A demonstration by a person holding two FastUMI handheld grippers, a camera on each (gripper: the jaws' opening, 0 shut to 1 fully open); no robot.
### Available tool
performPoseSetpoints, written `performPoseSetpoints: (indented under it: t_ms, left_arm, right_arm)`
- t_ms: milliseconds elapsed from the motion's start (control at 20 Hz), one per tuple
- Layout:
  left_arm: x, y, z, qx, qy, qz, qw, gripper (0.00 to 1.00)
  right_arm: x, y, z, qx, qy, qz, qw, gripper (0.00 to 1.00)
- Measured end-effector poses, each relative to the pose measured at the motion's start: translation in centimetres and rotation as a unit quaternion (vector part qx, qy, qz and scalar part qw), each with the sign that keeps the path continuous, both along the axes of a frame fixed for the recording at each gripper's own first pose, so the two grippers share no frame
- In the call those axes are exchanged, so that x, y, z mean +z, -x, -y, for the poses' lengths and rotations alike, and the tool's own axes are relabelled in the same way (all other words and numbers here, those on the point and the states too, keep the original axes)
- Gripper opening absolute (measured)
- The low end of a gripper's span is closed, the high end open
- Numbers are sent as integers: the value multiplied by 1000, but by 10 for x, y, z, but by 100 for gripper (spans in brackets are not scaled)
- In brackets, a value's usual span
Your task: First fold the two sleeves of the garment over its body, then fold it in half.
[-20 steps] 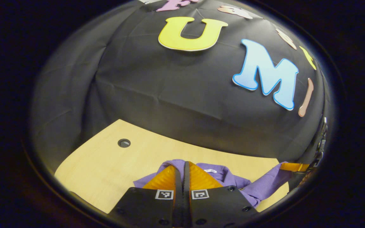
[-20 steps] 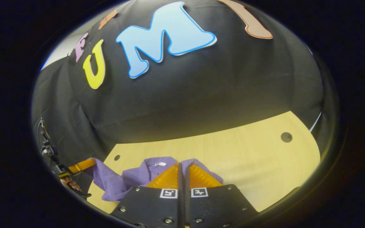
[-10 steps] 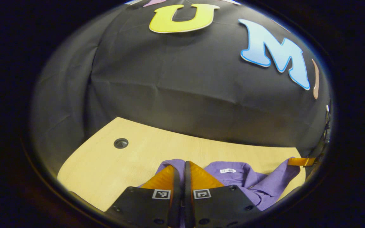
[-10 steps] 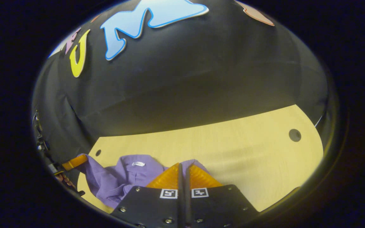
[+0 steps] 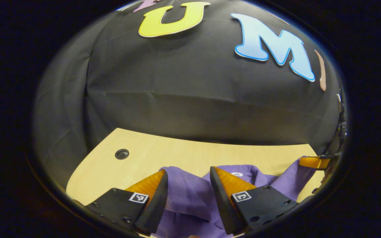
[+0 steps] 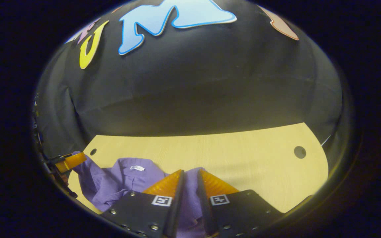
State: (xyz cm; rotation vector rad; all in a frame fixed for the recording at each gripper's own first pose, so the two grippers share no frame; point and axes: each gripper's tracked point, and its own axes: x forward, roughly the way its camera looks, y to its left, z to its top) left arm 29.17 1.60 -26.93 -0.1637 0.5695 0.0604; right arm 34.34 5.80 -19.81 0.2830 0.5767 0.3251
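In the left gripper view, the left gripper (image 5: 188, 191) has its fingers spread wide, one on each side of a raised fold of the purple garment (image 5: 190, 198). The cloth rises between the fingers, but neither finger presses on it. The garment lies bunched on the wooden table (image 5: 137, 158), near the table's front edge and well away from its back edge by the booth wall. Its collar, with a small white label (image 5: 236, 174), lies just past the right finger. A dark round hole (image 5: 121, 153) sits in the table toward its left corner, apart from the garment. At the far right of this view the tip of the right gripper (image 5: 313, 162) touches a lifted corner of the purple cloth; whether it pinches that corner I cannot tell from here.

In the right gripper view, the right gripper (image 6: 190, 181) shows a narrow gap between its fingers, and a strip of the garment (image 6: 124, 180) runs up through that gap. Whether both fingers press on the cloth cannot be told. The rest of the garment lies rumpled to the left, collar label up, near the table's (image 6: 243, 155) front edge. The left gripper's tip (image 6: 73, 161) is at the far left, beside a raised part of the cloth. A second hole (image 6: 299, 152) lies near the right corner of the table.
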Motion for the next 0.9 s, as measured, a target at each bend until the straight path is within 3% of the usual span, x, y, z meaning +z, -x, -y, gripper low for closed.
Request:
performPoseSetpoints:
  t_ms: [150,200,450,900]
  left_arm:
    - [5,7,-1,-3,6,-2,1000,90]
    - [10,8,-4,-1,6,4,1000,94]
    - [45,22,-13,-6,17,30,999,94]
    - [148,50,-13,-39,-3,131,991,95]
  right_arm:
    - [21,10,6,-9,33,23,999,79]
    - [31,14,7,-9,40,33,999,80]
    - [84,43,6,-14,60,82,995,79]
    - [155,100,-11,-27,83,153,984,78]
